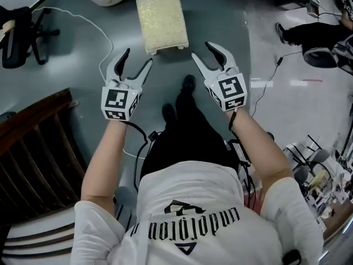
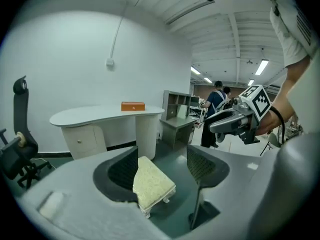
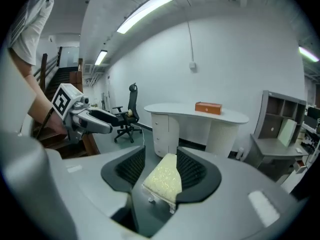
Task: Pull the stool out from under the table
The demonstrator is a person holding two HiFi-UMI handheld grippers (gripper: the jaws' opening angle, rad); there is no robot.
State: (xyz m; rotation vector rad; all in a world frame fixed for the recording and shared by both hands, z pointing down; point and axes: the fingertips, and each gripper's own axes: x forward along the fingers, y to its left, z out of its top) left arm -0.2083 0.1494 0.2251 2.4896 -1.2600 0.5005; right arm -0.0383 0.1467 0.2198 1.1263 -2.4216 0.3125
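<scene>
Left tool (image 1: 138, 58) and right tool (image 1: 202, 51) are spread, holding nothing. A one-sided grip could tip or skew the stool (image 1: 161, 21).

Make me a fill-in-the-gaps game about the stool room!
1. The ____ box lies on the white table.
2. The office chair is coloured ____.
3. The left gripper and the right gripper reach toward the stool with their jaws ____, holding nothing.

Missing words: orange; black; open.
</scene>
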